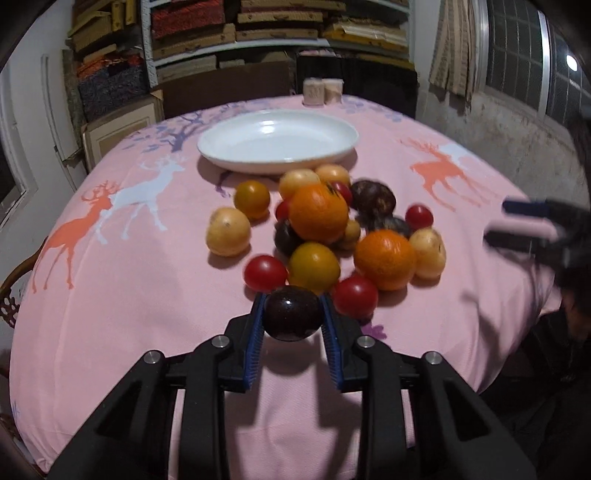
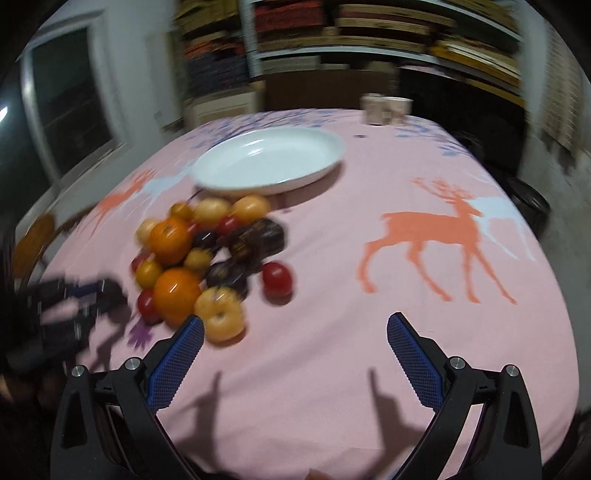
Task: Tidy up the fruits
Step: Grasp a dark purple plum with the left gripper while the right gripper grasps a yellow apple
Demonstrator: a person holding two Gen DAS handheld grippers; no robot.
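Black arms of the left hand-held gripper [image 1: 291, 314] fill the bottom of the left wrist view, and right at their tips sits a dark purple plum [image 1: 291, 313]. Its two blue pads [image 1: 257, 339] press on the plum from both sides, so this hand-held gripper is closed on it. The plum is at the near edge of the fruit pile, just above the pink cloth.

Just behind the plum is a yellow-orange fruit [image 1: 314, 266]. A red tomato [image 1: 265, 273] is on one side of it and another red tomato [image 1: 355, 296] on the other. Farther back are two big oranges [image 1: 318, 213], more dark plums [image 1: 373, 199], pale yellow fruits [image 1: 228, 232] and a few small red ones. They all lie close together, many touching.

Behind the pile is a white plate [image 1: 277, 142]. It sits on the counter [image 1: 110, 295], which has a pink cloth with orange and white deer on it. Two small cups [image 1: 323, 91] stand at the far edge. Shelves [image 1: 258, 33] full of stacked things are behind.

The right hand-held gripper [image 2: 295, 332] is over the bare pink cloth, beside the pile. Its blue pads [image 2: 177, 363] are wide apart and hold nothing. A pale yellow fruit [image 2: 220, 314] lies just beside its left pad. In the left wrist view this hand-held gripper shows as a dark blur at the right edge.
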